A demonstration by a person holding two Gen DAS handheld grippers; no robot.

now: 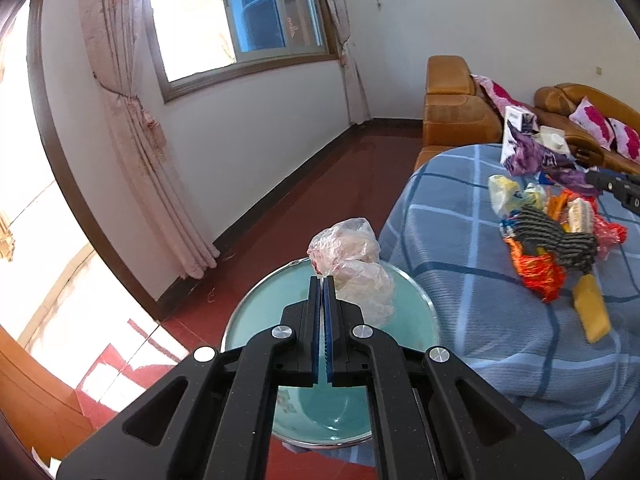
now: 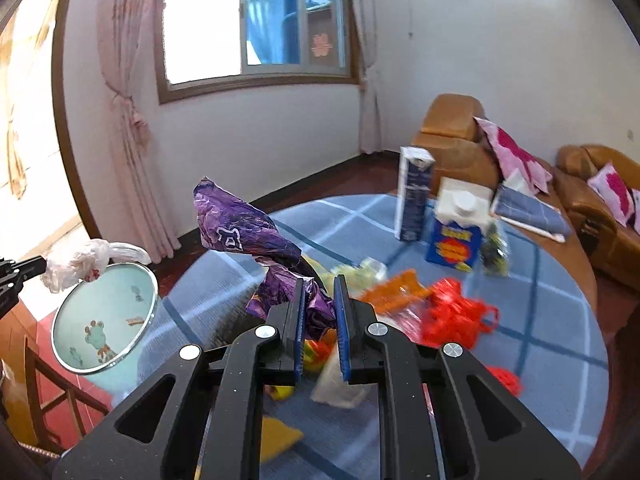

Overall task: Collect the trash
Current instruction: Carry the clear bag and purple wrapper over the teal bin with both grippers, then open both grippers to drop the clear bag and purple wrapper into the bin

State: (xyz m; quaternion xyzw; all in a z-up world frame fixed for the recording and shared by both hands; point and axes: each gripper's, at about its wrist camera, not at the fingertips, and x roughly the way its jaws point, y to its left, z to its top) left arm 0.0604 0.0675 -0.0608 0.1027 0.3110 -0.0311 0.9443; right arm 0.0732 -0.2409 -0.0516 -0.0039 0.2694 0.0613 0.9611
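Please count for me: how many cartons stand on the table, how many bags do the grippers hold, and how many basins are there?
Standing cartons: 2 (tall dark-blue carton, blue-and-yellow carton)
Bags held: 2 (clear bag in left gripper, purple bag in right gripper)
Basins: 1 (green basin)
Total: 5

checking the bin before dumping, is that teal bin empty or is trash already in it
Looks empty: the teal bin shows bare inner wall and floor. The clear plastic bag hangs above it in the left gripper.
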